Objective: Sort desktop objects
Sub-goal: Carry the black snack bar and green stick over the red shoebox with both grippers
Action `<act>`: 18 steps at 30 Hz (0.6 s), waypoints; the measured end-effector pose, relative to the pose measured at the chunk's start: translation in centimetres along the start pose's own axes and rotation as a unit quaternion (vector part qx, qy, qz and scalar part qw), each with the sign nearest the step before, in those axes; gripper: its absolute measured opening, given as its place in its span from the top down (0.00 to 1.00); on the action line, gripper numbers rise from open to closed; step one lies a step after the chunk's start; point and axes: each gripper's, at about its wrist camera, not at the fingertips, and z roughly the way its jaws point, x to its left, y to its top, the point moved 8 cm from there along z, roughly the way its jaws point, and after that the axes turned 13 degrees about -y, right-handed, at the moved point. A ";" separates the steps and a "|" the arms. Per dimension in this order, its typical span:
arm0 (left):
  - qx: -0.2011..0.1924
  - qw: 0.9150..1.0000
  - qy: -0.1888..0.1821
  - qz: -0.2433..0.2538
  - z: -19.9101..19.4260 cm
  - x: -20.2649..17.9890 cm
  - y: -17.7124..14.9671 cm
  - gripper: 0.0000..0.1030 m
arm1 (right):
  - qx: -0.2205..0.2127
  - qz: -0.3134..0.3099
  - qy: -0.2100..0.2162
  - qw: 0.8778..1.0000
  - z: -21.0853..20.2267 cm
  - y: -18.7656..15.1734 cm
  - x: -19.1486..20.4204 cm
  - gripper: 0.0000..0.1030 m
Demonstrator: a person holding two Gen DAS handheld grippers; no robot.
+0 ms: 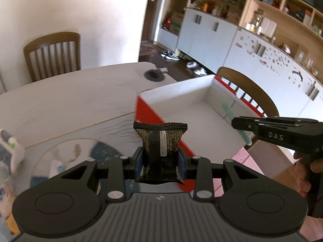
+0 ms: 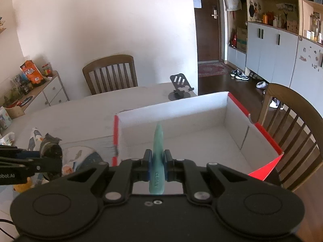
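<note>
My left gripper (image 1: 160, 159) is shut on a black snack packet (image 1: 160, 141) and holds it upright above the table, just left of the near corner of a red box with a white inside (image 1: 201, 119). My right gripper (image 2: 157, 162) is shut on a pale green slim tool marked CLEAN (image 2: 158, 153), held above the box's near edge (image 2: 222, 141) and pointing into it. The right gripper with the green tool (image 1: 236, 121) also shows in the left wrist view, over the box's right side. The left gripper with the packet (image 2: 50, 151) shows at the left of the right wrist view.
A round plate with a fish pattern (image 1: 70, 157) and loose packets (image 2: 34, 137) lie on the white table (image 1: 70, 100) left of the box. A black phone stand (image 2: 180, 90) stands at the far edge. Wooden chairs (image 2: 111, 72) stand behind and to the right.
</note>
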 end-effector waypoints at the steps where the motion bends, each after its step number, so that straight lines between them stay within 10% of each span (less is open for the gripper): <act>1: 0.004 1.000 -0.002 0.005 0.5 -0.5 0.2 0.68 | 0.002 0.000 0.000 1.000 0.1 0.0 -0.4 0.90; 18: 0.113 0.990 -0.017 0.082 9.9 -4.9 2.5 0.68 | 0.047 -0.014 0.003 0.999 4.1 1.2 -4.1 0.95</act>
